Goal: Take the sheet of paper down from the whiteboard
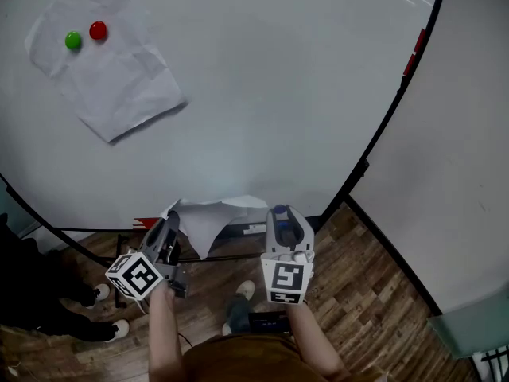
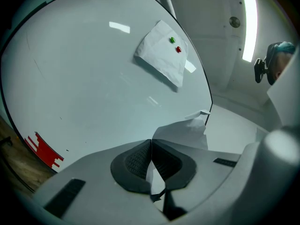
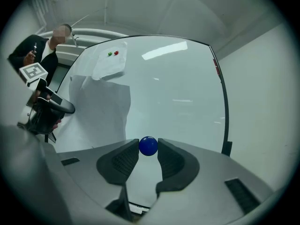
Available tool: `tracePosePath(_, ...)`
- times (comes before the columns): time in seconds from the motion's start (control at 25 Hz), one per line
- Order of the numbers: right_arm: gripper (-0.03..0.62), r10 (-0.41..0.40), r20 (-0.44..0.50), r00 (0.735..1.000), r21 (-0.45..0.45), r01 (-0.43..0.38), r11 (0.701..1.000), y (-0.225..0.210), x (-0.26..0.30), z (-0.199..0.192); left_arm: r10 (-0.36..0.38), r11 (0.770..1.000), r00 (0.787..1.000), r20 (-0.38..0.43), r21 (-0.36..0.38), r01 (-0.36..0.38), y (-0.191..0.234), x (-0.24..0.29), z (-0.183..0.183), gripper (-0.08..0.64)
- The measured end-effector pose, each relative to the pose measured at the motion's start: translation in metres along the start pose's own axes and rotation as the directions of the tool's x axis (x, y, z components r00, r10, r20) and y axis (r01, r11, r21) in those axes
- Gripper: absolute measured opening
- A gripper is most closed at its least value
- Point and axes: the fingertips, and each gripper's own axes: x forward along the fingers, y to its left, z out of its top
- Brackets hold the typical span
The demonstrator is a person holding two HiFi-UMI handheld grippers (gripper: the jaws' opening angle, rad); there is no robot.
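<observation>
The loose sheet of paper (image 1: 208, 220) hangs off the whiteboard's (image 1: 278, 94) bottom edge. The left gripper (image 2: 151, 148) has its jaws closed on it, so it cannot drop. The right gripper (image 3: 148, 147) clamps a blue magnet (image 3: 148, 145) between its jaws, so this sheet looks unpinned. A second sheet (image 1: 111, 74) hangs higher up, pinned by a green magnet (image 1: 73, 40) and a red magnet (image 1: 98, 30).

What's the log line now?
left gripper: shut on loose sheet | right gripper: shut on blue magnet | whiteboard: other sheet under green magnet, red magnet
</observation>
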Motion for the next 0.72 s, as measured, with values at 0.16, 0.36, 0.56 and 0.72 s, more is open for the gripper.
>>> tracePosePath(0.16, 0.137, 0.000, -0.003, 1.000, 0.006, 0.000, 1.000, -0.0035, -0.0038, -0.0020, 0.008, 1.000, 1.000, -0.004, -0.002, -0.008, -0.0027, -0.0039, -0.0024, 0.025)
tracePosePath(0.36, 0.137, 0.010, -0.004, 1.000, 0.008, -0.010, 1.000, 0.0012, -0.0046, -0.0021, 0.008, 1.000, 1.000, -0.008, -0.009, -0.008, -0.0029, -0.0076, -0.0035, 0.025)
tracePosePath(0.56, 0.137, 0.011, -0.011, 1.000, 0.009, -0.011, 1.000, 0.0022, -0.0050, -0.0027, 0.005, 1.000, 1.000, -0.014, -0.020, -0.006, -0.0026, -0.0082, -0.0042, 0.025)
tracePosePath(0.72, 0.137, 0.010, -0.021, 1.000, 0.003, -0.009, 1.000, 0.0030, -0.0036, -0.0057, 0.004, 1.000, 1.000, -0.017, -0.026, -0.004, -0.0017, -0.0076, -0.0047, 0.025)
